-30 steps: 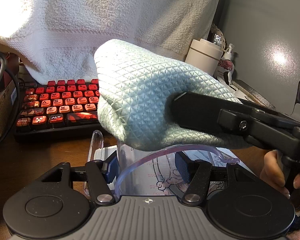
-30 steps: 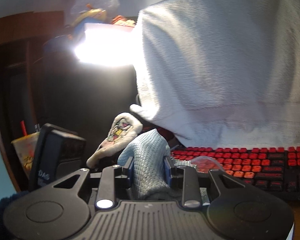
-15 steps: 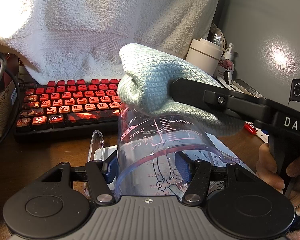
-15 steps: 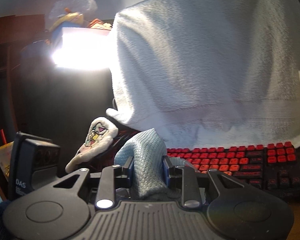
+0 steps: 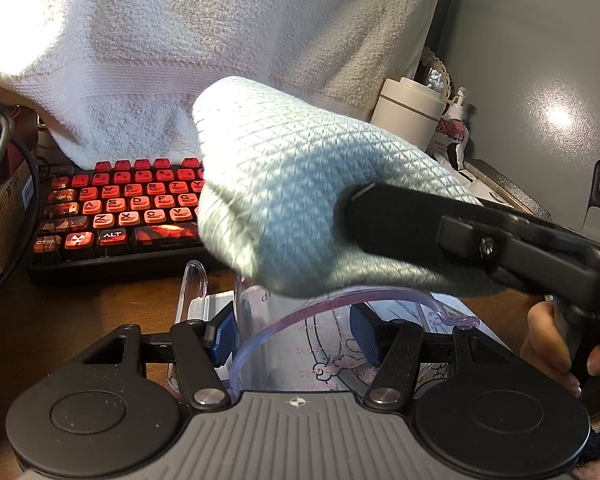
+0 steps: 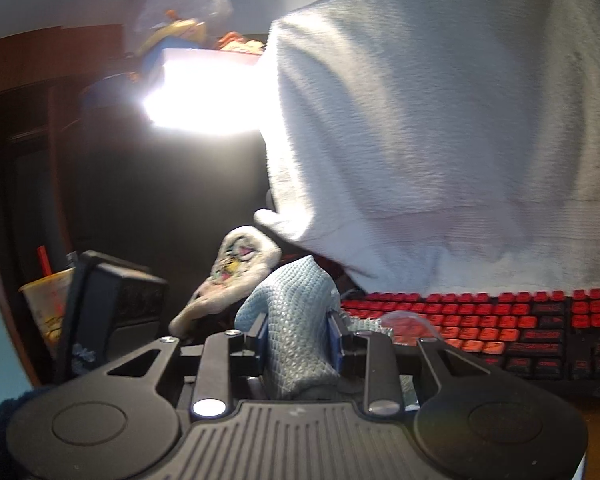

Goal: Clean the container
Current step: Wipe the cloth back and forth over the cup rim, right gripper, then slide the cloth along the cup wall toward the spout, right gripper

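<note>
The left gripper clamps its blue pads on a clear plastic measuring jug at six o'clock; the bunched pale-blue waffle-weave cloth sits on the jug's rim, pinched tight in the right gripper. A red-keyed black keyboard lies at nine o'clock; a white terry towel hangs at twelve.

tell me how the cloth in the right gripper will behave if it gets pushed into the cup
The cloth bulges and folds past the right gripper, so it is probably soft and floppy and would mould to the cup. Its textured weave looks grippy, likelier to drag than slide. The cup, clamped in the left gripper, probably won't tip.
</note>
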A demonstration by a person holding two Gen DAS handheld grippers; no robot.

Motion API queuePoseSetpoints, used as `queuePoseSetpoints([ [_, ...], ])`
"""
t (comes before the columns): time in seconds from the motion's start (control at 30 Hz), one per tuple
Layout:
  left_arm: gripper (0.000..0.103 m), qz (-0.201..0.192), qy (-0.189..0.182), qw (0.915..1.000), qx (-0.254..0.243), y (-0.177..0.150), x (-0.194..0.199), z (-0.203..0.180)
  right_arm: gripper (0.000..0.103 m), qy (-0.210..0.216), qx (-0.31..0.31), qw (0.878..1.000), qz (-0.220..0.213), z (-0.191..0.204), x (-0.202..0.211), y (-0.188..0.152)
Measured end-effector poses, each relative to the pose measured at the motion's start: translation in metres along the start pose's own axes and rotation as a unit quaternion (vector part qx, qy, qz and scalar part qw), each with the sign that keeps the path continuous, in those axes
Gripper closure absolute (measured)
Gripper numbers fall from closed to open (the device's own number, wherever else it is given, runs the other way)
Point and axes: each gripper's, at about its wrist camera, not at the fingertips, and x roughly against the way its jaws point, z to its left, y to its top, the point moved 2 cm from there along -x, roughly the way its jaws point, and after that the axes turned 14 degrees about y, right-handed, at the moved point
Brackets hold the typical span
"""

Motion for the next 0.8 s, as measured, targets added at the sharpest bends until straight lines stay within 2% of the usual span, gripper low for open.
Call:
queuePoseSetpoints([
  [0.13,0.044,0.0,0.0,1.0,0.0,0.0,-0.001,0.001,0.078,-0.007,0.001,1.0,0.0,-0.001,0.0,0.001],
  [0.3,0.044,0.0,0.0,1.0,-0.001,-0.001,-0.001,0.002,0.078,-0.063,-0.011,0.998,-0.011,-0.014,0.005,0.003],
  [0.4,0.044,0.0,0.0,1.0,-0.001,-0.001,-0.001,0.002,0.078,-0.073,-0.035,0.997,-0.019,-0.024,0.009,0.004],
  [0.57,0.044,0.0,-0.001,1.0,0.001,-0.001,-0.001,0.002,0.075,-0.068,-0.021,0.997,-0.015,-0.018,0.006,0.003],
  [0.8,0.044,0.0,-0.001,1.0,0.001,-0.001,-0.001,0.001,0.075,-0.013,-0.001,1.0,-0.003,-0.002,0.001,0.001],
])
